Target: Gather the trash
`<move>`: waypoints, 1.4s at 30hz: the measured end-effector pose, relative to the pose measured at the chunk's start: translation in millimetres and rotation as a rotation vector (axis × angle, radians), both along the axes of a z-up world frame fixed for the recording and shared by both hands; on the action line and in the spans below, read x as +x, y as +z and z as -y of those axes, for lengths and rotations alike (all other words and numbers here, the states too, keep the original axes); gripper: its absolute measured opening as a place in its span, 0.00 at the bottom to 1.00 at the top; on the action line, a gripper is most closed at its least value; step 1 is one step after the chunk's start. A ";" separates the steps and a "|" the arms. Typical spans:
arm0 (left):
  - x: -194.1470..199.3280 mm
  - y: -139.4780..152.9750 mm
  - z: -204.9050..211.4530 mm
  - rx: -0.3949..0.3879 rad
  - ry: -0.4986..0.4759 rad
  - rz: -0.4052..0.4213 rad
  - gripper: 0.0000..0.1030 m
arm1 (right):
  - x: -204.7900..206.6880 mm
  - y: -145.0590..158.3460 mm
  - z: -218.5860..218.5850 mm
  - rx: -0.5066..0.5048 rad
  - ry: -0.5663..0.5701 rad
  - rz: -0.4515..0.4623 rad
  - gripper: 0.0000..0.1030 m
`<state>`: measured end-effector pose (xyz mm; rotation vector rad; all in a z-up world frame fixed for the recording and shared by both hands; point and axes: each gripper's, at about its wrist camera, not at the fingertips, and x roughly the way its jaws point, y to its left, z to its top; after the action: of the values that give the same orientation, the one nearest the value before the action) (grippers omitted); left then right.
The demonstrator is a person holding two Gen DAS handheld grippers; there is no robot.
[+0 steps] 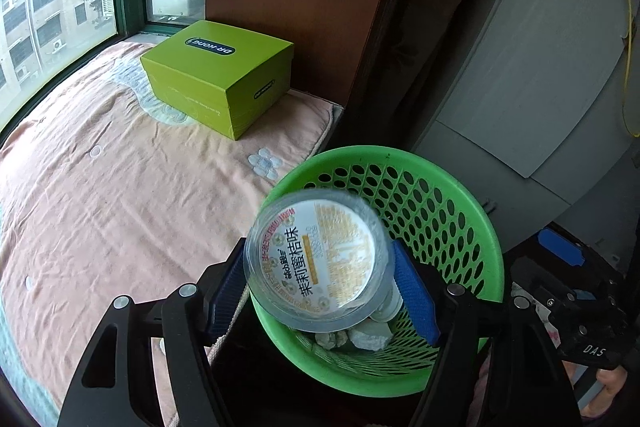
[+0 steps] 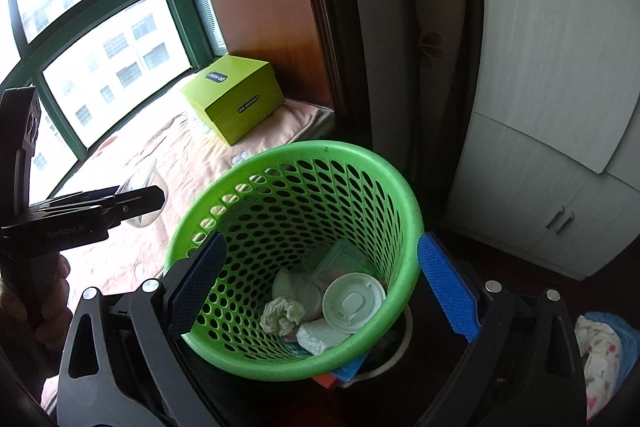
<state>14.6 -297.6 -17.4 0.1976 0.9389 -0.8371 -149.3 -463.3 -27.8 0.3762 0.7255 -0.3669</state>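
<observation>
Over the near rim of the green basket [image 1: 460,203], in the left wrist view, the left tongs [image 1: 320,283] grip a clear plastic cup [image 1: 316,259] with a printed label, its sides between the two blue pads [image 1: 414,295]. The cup hangs above the basket mouth, and below it some crumpled paper lies on the bottom. On the left, the bed with its pink cover [image 1: 120,187] carries only a green box [image 1: 218,79] at the far end. From the right wrist view, the right tongs [image 2: 324,287] stand wide open and hold nothing, with the basket seen between their pads. Inside it lie a white lid [image 2: 352,303], a crumpled tissue [image 2: 282,315] and other packaging. I judge the collecting nearly finished: the cup must yet be dropped in.
</observation>
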 end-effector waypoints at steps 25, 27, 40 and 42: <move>9.0 22.9 -56.1 -0.006 0.151 0.094 0.90 | 18.4 10.2 -37.2 -0.002 0.093 0.032 0.92; 11.0 23.9 -64.3 -0.004 0.172 0.099 0.91 | 22.8 12.6 -41.7 -0.002 0.102 0.036 0.92; 17.4 37.0 -118.8 0.028 0.324 0.185 0.92 | 47.1 24.3 -67.5 -0.019 0.143 0.055 0.92; 18.7 39.0 -128.1 0.035 0.354 0.203 0.92 | 50.1 26.3 -72.1 -0.024 0.150 0.059 0.92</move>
<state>33.3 -169.5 21.6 0.1374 0.7687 -0.4647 -99.3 -391.2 -1.5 0.3071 0.6864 -0.2218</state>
